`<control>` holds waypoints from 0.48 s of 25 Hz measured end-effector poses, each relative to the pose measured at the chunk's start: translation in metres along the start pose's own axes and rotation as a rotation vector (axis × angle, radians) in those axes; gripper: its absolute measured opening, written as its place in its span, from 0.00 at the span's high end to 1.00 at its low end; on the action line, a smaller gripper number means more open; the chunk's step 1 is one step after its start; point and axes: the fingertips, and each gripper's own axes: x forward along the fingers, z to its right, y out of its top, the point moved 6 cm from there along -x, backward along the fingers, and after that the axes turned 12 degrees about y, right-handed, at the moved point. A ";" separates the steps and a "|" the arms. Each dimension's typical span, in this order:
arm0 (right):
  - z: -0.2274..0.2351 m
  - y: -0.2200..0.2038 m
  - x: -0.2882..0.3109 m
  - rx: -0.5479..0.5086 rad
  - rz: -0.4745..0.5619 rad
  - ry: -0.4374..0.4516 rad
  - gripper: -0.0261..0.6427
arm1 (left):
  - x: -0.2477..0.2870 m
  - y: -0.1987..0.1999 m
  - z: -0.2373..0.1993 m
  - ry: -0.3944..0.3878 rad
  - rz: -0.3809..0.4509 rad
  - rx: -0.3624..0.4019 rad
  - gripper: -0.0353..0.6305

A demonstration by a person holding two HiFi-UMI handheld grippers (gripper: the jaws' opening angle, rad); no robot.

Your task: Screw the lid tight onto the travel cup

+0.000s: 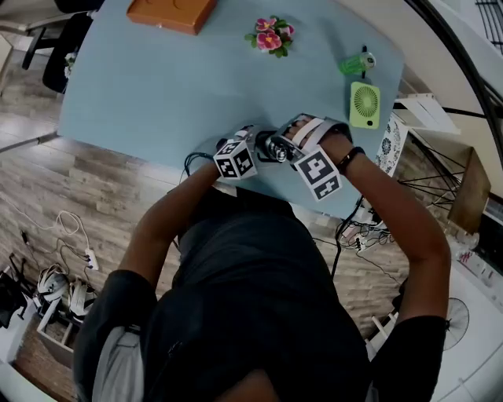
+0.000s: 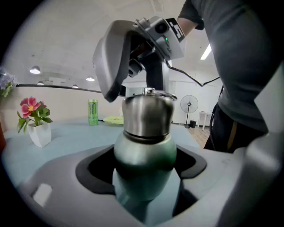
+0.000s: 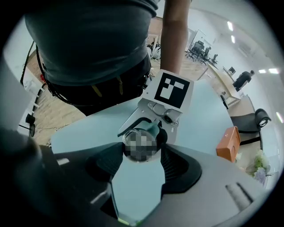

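The travel cup (image 2: 144,153) has a green body and a steel lid (image 2: 147,113) on top. My left gripper (image 2: 144,170) is shut on the green body, one pad on each side. My right gripper (image 3: 141,148) comes down from above and is shut on the lid (image 3: 141,142), whose round top shows between its pads. In the head view both grippers meet over the near edge of the light blue table (image 1: 157,94): the left gripper (image 1: 263,151) and the right gripper (image 1: 283,146) hold the cup (image 1: 273,148) between them. The cup's base is hidden.
A green hand fan (image 1: 365,104) and a green can (image 1: 355,63) lie at the table's right side. A small pot of pink flowers (image 1: 269,35) and an orange box (image 1: 169,12) stand at the far side. Cables and boxes lie on the wooden floor.
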 end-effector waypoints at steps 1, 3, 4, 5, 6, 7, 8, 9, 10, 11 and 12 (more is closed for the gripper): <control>0.000 0.001 0.001 -0.002 0.008 0.002 0.56 | 0.000 0.000 0.000 0.000 0.001 0.000 0.32; -0.002 0.000 0.003 0.006 0.028 0.012 0.61 | -0.001 0.001 0.000 -0.001 0.000 0.000 0.32; -0.002 -0.001 0.003 0.024 0.044 0.014 0.61 | -0.001 0.001 -0.001 -0.002 -0.001 0.000 0.32; -0.003 -0.001 0.003 0.054 0.065 0.014 0.61 | -0.001 0.000 -0.001 -0.003 -0.001 0.000 0.32; -0.003 -0.001 0.003 0.092 0.089 0.014 0.62 | -0.001 0.000 -0.001 -0.003 -0.002 0.000 0.32; -0.003 -0.001 0.003 0.139 0.114 0.012 0.62 | -0.001 0.000 0.000 -0.002 -0.002 0.000 0.32; -0.003 -0.001 0.003 0.192 0.140 0.008 0.62 | -0.001 0.000 0.000 -0.001 -0.001 0.000 0.32; -0.003 -0.001 0.003 0.252 0.166 0.000 0.62 | -0.001 0.000 0.000 0.002 -0.001 -0.001 0.32; -0.003 -0.001 0.003 0.317 0.191 -0.014 0.62 | -0.001 0.000 0.000 0.004 -0.001 -0.001 0.32; -0.004 -0.002 0.003 0.388 0.216 -0.033 0.62 | -0.001 -0.001 0.000 0.006 -0.001 -0.002 0.32; -0.005 -0.003 0.004 0.467 0.243 -0.058 0.62 | -0.001 -0.001 0.000 0.008 -0.002 -0.002 0.32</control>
